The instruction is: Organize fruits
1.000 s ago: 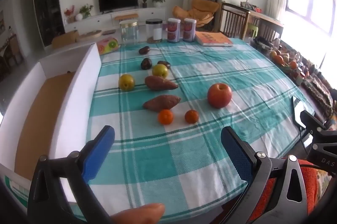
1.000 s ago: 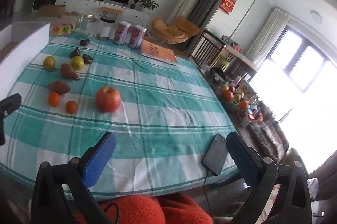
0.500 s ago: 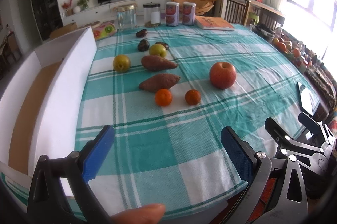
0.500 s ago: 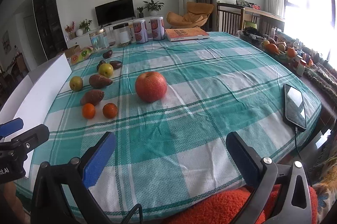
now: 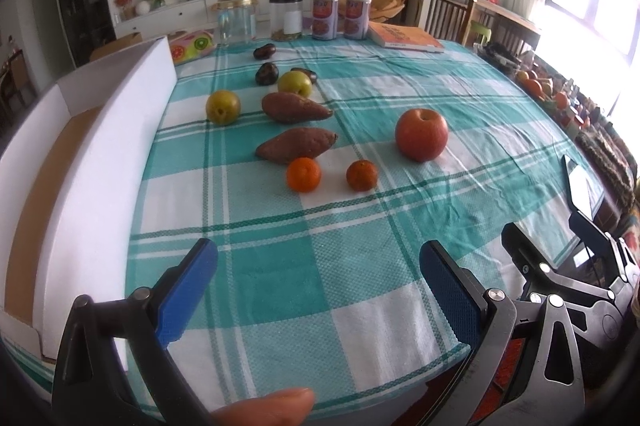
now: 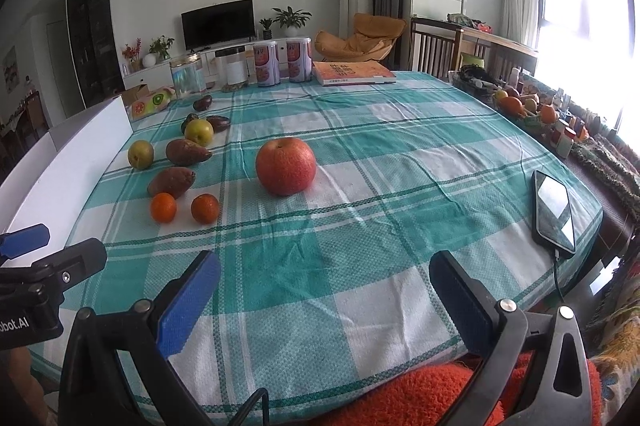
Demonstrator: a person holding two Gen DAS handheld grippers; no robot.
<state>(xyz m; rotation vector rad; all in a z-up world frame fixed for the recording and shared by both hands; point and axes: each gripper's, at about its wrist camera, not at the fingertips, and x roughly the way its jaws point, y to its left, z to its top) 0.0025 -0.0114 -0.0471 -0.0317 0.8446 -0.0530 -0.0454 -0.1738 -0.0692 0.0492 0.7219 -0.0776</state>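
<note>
Currently both grippers hover over the near edge of the checked tablecloth [image 5: 360, 286], empty: left gripper [image 5: 318, 290] and right gripper [image 6: 324, 300] each stand with jaws spread wide. Red apple [image 6: 285, 166] sits mid-table, stem dimple up. Two sweet potatoes [image 5: 296, 145] lie left of it, long axes roughly crosswise, tapered ends rightward. Two mandarins [image 5: 303, 174] rest just nearer. White box [image 5: 100, 162] borders the table's left edge.

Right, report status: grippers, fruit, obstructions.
Left gripper open, empty. Right gripper open, empty, short of the apple. Fruit loose on the cloth, box at left. Nothing between grippers and fruit.
</note>
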